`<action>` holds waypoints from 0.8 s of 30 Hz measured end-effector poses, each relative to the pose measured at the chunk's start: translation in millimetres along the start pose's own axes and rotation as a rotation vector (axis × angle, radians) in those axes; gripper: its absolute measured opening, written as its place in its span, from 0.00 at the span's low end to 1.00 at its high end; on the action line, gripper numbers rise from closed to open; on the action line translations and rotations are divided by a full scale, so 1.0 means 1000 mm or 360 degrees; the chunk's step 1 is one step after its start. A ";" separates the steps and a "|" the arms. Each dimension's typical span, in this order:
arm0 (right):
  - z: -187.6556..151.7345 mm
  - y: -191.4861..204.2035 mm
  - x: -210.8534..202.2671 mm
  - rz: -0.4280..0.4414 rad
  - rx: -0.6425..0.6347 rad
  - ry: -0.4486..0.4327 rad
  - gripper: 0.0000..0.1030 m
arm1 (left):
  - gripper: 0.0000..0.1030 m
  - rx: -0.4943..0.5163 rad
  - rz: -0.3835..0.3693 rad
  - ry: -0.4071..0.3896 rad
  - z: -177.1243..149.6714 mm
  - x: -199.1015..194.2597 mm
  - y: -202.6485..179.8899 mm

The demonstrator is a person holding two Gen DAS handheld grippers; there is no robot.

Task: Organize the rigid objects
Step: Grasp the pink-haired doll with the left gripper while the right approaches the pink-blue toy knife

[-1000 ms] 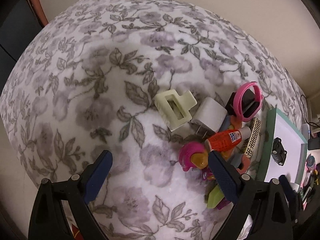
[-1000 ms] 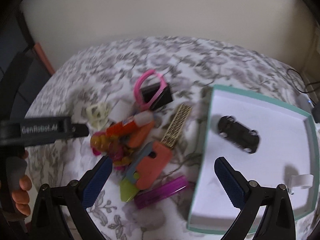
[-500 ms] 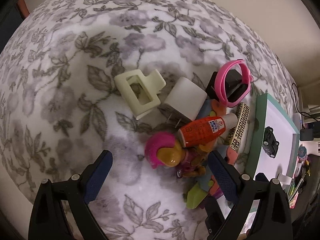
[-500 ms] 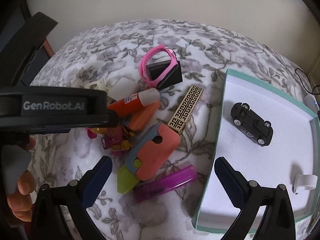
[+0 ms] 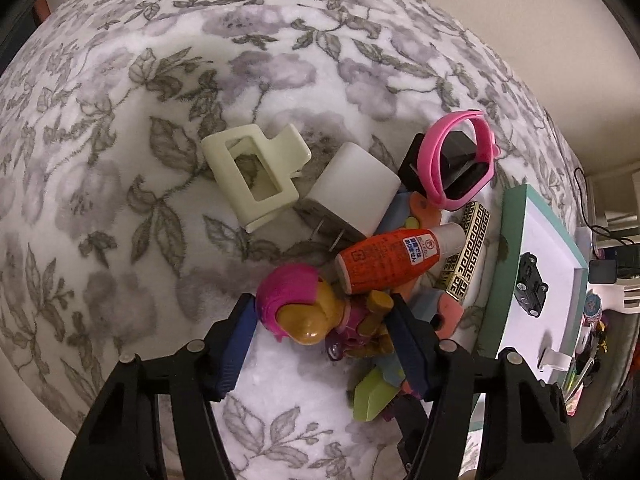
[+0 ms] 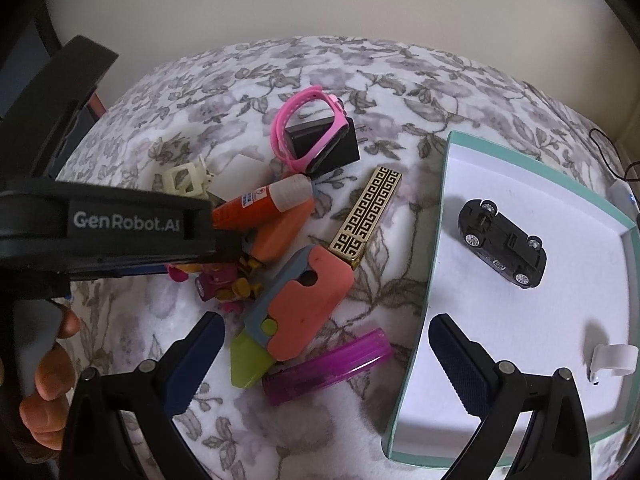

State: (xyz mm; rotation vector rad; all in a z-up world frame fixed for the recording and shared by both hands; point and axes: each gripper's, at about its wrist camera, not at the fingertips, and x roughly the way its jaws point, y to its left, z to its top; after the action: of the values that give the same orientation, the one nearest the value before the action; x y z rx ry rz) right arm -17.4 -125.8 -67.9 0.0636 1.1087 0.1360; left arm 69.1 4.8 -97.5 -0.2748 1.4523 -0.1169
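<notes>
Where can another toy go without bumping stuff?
Inside the box there is bare white floor between the black car and the white clip. The blanket left of the cream clip is bare too. It's crowded around the orange bottle.

Black toy car (image 6: 503, 249) in teal tray (image 6: 434, 248), right gripper (image 6: 326, 354) jaws apart

**A home setting, probably a bedroom**

A soft floral blanket (image 5: 168, 128) spreads ahead of the left gripper (image 5: 320, 344), against a plain cream wall (image 6: 320, 0). On it, just ahead of the fingers, lie household odds: a hair clip (image 5: 252, 176), a charger plug (image 5: 352, 196), a pink watch (image 5: 460, 164), a toy figure (image 5: 312, 312). Cables (image 5: 600, 232) trail at far right.
</notes>
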 end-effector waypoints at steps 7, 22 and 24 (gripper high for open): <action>0.003 0.001 0.001 0.0018 0.0024 -0.0024 1.00 | 0.65 -0.0044 0.0086 -0.0004 -0.001 -0.006 0.019; 0.011 0.023 0.002 0.0022 -0.0040 -0.0021 0.88 | 0.65 -0.0189 0.0111 -0.0019 0.010 -0.011 0.062; 0.011 0.022 0.008 0.0025 -0.0029 0.0008 0.85 | 0.65 -0.0202 0.0109 -0.0019 0.011 -0.012 0.067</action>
State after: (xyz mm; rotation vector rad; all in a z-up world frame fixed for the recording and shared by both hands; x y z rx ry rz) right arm -6.0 -102.5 -67.6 0.0556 1.1118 0.1606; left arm 72.5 73.1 -102.0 -0.3282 1.4578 0.0325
